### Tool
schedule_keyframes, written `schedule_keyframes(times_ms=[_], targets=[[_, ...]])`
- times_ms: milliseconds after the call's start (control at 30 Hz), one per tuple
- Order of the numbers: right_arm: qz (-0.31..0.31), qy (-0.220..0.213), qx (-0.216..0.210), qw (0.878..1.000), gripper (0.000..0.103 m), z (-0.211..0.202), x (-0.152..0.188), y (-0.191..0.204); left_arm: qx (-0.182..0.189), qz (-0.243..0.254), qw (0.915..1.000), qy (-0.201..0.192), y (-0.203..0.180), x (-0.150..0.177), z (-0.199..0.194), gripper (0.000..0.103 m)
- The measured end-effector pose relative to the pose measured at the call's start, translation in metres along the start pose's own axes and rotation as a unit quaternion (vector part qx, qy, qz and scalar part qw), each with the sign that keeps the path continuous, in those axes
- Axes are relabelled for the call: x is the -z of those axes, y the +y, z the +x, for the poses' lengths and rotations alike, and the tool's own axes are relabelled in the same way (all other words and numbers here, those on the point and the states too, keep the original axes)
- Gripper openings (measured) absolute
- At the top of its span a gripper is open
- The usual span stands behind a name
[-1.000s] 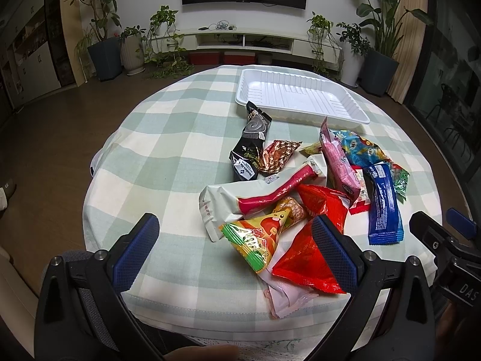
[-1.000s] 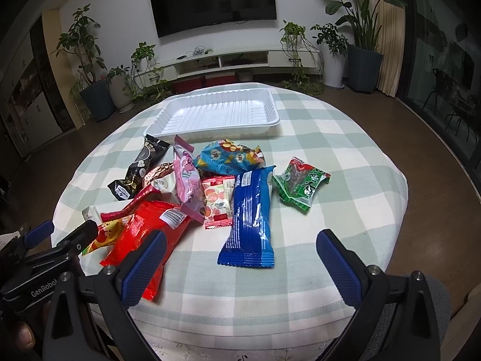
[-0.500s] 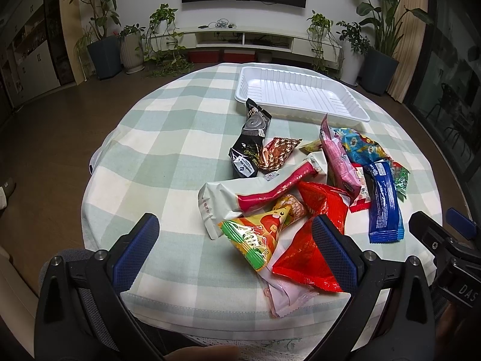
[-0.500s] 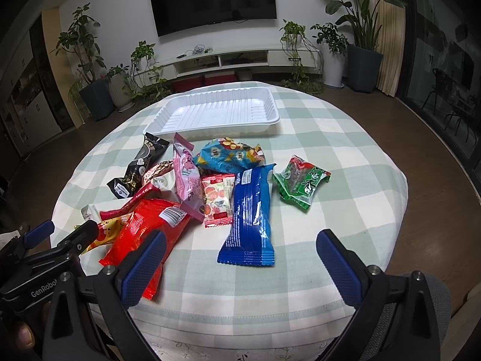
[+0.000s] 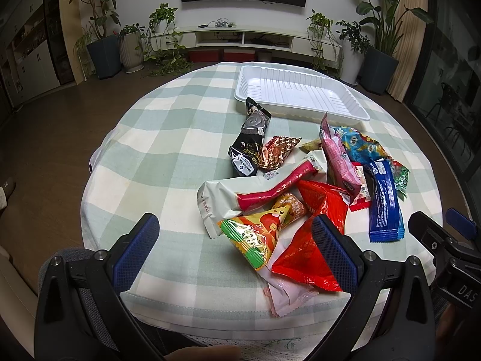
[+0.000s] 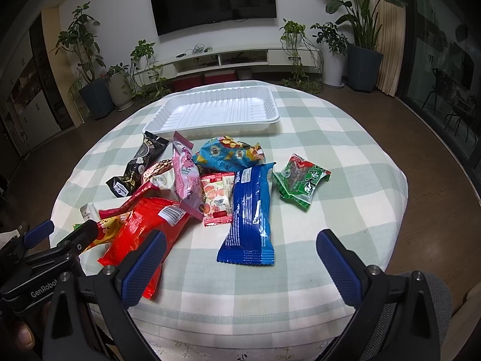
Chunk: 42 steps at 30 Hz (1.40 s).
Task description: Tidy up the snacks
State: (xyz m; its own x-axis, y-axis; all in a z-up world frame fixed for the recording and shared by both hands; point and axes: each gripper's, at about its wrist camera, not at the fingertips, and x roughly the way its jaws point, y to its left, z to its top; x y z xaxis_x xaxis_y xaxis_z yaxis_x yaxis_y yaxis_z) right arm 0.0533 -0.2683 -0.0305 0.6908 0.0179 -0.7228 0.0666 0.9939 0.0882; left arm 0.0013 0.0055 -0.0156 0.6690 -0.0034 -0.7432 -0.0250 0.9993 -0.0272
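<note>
Round table with checked cloth [image 6: 345, 138], living room behind. White tray [image 6: 272, 106] at far side, nothing inside. Snacks [image 6: 249, 204] all heaped near front edge. Left gripper [image 5: 237, 249] and right gripper [image 6: 240, 264] both wide open, holding nothing. Task seems not started.

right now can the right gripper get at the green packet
Probably yes. The green packet lies alone on the cloth, apart from the pile, and the right gripper is open with nothing between them.
</note>
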Motion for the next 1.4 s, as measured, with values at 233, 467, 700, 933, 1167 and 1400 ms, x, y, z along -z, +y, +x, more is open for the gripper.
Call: schedule_keyframes(times_ms=[233, 467, 700, 933, 1167, 1400], targets=[[0.0, 0.0, 0.0, 1.0, 0.102, 0.0001, 0.0008, 0.0005, 0.0, 0.0, 1.0, 0.0, 0.0, -0.0005, 0.0, 0.103], [-0.001, 0.001, 0.002, 1.0, 0.102, 0.0005, 0.0007, 0.0008, 0.0, 0.001, 1.0, 0.001, -0.0015, 0.0018, 0.0007, 0.103], [-0.001, 0.002, 0.002, 1.0, 0.102, 0.0006, 0.0009, 0.0008, 0.0, 0.001, 1.0, 0.002, -0.0018, 0.0025, 0.0012, 0.103], [-0.002, 0.003, 0.003, 1.0, 0.102, 0.0003, 0.0002, 0.0009, 0.0, 0.002, 1.0, 0.003, -0.0028, 0.0045, 0.0017, 0.103], [-0.002, 0.004, 0.003, 1.0, 0.102, 0.0003, -0.0003, 0.0012, 0.0, 0.002, 1.0, 0.004, -0.0044, 0.0055, 0.0026, 0.103], [-0.002, 0.005, 0.004, 1.0, 0.102, 0.0003, -0.002, 0.0017, -0.001, 0.002, 1.0, 0.004, -0.0044, 0.0052, 0.0026, 0.103]])
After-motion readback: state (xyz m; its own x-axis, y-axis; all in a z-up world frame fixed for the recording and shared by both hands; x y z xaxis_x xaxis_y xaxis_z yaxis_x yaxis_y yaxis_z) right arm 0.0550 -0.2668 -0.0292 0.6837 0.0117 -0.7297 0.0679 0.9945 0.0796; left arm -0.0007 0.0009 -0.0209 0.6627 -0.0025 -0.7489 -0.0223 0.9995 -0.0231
